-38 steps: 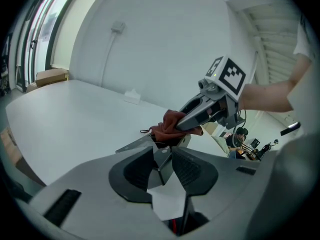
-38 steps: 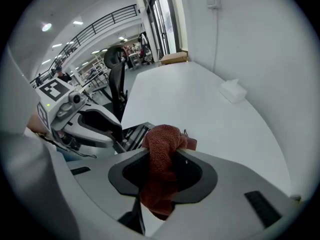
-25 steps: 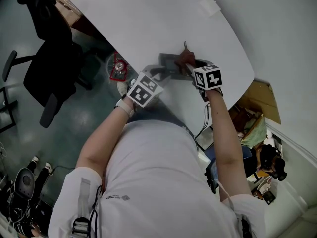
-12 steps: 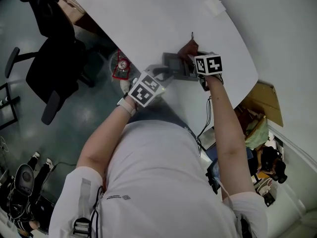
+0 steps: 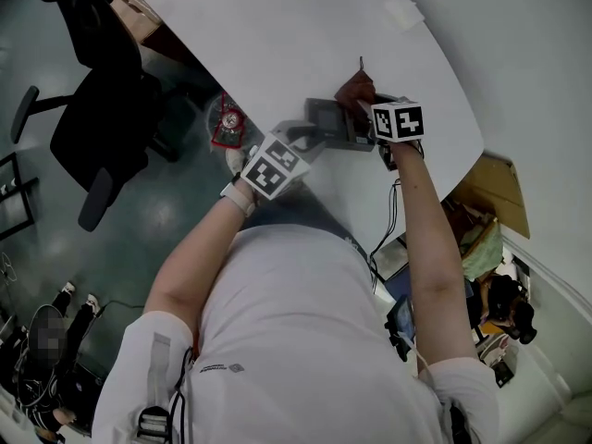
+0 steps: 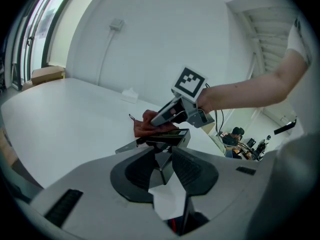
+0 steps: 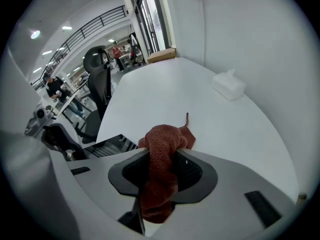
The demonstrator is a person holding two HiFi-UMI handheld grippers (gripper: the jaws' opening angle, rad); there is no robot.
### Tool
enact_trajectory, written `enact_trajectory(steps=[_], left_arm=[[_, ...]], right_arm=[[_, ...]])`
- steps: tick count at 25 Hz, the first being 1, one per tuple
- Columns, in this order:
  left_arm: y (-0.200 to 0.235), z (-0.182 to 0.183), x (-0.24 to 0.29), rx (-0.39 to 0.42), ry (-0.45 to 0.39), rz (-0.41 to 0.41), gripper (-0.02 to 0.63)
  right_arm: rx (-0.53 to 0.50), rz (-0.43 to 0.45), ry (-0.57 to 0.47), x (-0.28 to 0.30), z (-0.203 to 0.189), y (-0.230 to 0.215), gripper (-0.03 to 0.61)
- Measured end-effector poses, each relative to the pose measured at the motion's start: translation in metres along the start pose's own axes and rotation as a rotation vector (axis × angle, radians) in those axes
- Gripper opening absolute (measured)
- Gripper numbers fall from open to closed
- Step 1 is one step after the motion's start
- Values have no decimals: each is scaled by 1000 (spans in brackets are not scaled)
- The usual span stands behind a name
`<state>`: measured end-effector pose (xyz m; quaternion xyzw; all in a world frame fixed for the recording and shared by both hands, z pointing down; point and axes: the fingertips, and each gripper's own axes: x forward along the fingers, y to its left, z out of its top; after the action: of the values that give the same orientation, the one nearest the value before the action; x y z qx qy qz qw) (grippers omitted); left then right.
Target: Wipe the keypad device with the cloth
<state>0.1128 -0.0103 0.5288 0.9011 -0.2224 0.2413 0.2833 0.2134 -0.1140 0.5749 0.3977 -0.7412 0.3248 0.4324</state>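
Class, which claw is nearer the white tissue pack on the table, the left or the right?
Right. The right claw, clamping the cloth at the keypad device, lies nearer the tissue pack. The left claw, holding the device's near end, sits farther away.

Bunched rust-red cloth (image 5: pixel 356 89) touches the dark keypad device (image 5: pixel 328 121).

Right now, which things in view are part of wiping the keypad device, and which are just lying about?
In the job: keypad device; cloth, pinched in the right gripper; left gripper, clamped on the device.
Lying about: white tissue box farther up the table; black office chair beside the table.
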Motion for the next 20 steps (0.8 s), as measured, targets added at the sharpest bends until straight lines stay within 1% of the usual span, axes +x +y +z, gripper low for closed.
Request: enact_trajectory(steps=[5, 9, 11, 13, 17, 20], left_arm=[[4, 0, 2, -4, -1, 4, 112], [1, 3, 0, -4, -5, 5, 112], [2, 2, 0, -2, -5, 4, 112], [2, 3, 3, 1, -3, 1, 112], [4, 3, 3, 6, 0, -1, 112], [4, 2, 4, 4, -3, -1, 114]], right_arm=[[10, -3, -41, -38, -16, -1, 127], [85, 44, -76, -74, -39, 14, 126], [118, 53, -98, -85, -47, 21, 126], [136, 49, -111, -89, -52, 23, 126], [142, 15, -114, -81, -55, 26, 126], [175, 5, -132, -74, -54, 25, 126]])
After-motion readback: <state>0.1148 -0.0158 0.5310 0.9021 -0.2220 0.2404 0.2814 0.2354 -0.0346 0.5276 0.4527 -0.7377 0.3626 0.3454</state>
